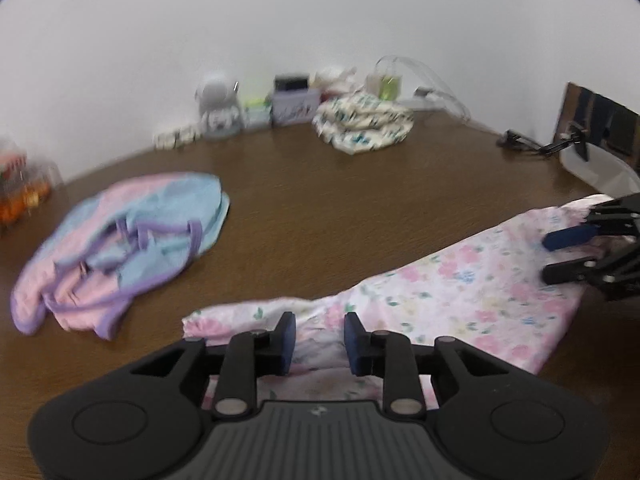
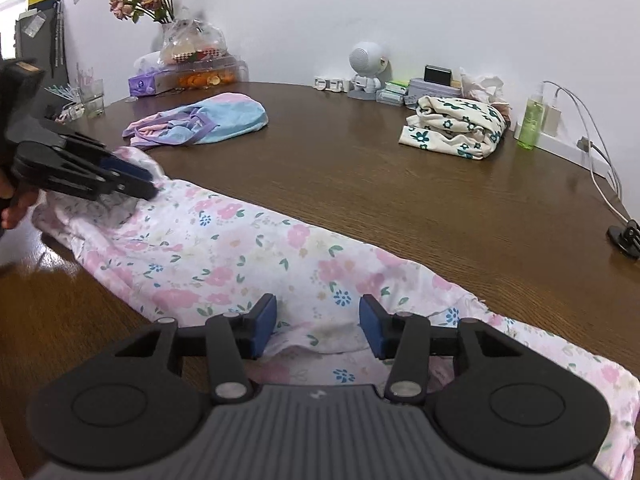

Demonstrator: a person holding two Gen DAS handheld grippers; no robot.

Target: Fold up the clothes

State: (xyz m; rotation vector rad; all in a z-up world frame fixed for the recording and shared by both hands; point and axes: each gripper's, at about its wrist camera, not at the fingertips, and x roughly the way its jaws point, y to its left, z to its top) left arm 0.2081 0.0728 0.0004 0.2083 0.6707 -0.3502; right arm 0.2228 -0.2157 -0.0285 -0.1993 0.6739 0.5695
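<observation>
A pink floral garment (image 1: 460,280) (image 2: 240,240) lies stretched in a long band across the near part of the brown table (image 2: 360,184). My left gripper (image 1: 320,340) stands over its left end, jaws apart, with cloth showing in the gap; no pad visibly presses on it. The right wrist view shows this gripper (image 2: 138,182) low over the bunched end of the garment. My right gripper (image 2: 318,328) is over the other end, jaws wide apart, a soft ridge of cloth lying between them. In the left wrist view it (image 1: 554,256) hovers just above the fabric.
A crumpled pink-and-blue garment (image 1: 128,240) (image 2: 208,120) lies beyond the floral one on the left. A folded cream flowered garment (image 2: 456,128) sits at the back by a green bottle (image 2: 532,120), cables, boxes and a white figurine (image 2: 366,70). A black mount (image 2: 626,238) stands at the table's right edge.
</observation>
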